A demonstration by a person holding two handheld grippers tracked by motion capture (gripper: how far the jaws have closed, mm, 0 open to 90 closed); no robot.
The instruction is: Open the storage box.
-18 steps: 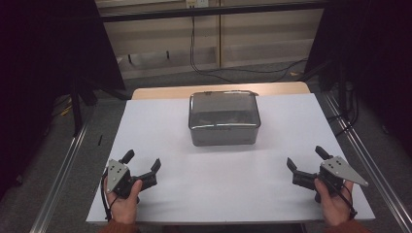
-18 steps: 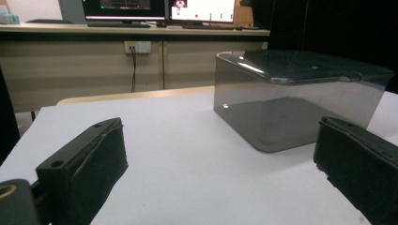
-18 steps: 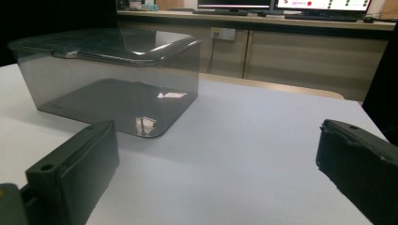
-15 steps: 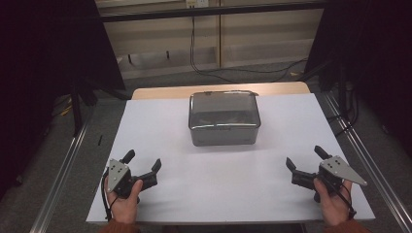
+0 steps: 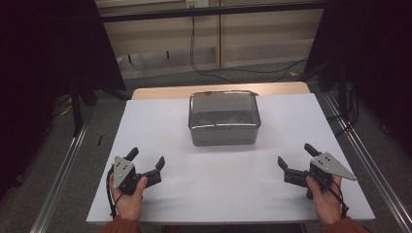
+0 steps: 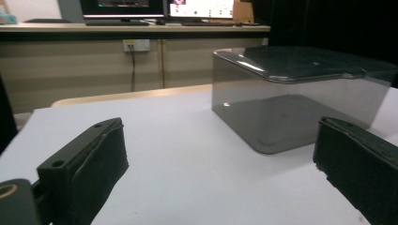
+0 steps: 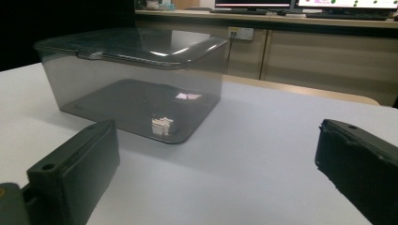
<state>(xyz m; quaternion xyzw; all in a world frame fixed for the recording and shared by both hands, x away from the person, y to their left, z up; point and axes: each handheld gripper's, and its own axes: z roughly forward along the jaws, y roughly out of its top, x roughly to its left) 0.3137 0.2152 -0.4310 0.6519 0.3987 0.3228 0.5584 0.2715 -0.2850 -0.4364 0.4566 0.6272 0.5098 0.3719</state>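
Note:
A smoky see-through plastic box (image 5: 223,119) with its lid on stands in the middle of the white table (image 5: 160,126), toward the far edge. My left gripper (image 5: 146,158) rests low at the near left, jaws wide open and empty, angled toward the box (image 6: 300,98). At the near right my right gripper (image 5: 295,154) is likewise open and empty, and the box (image 7: 136,79) lies ahead of it to its left. Something small and pale shows through the box wall in the right gripper view; I cannot tell whether it is an object or a reflection.
Metal rails (image 5: 63,170) run along both sides of the table. Beyond its far edge are a wooden strip (image 5: 160,92), hanging cables (image 5: 194,43) and a wall of cabinets. Dark stands flank the table left and right.

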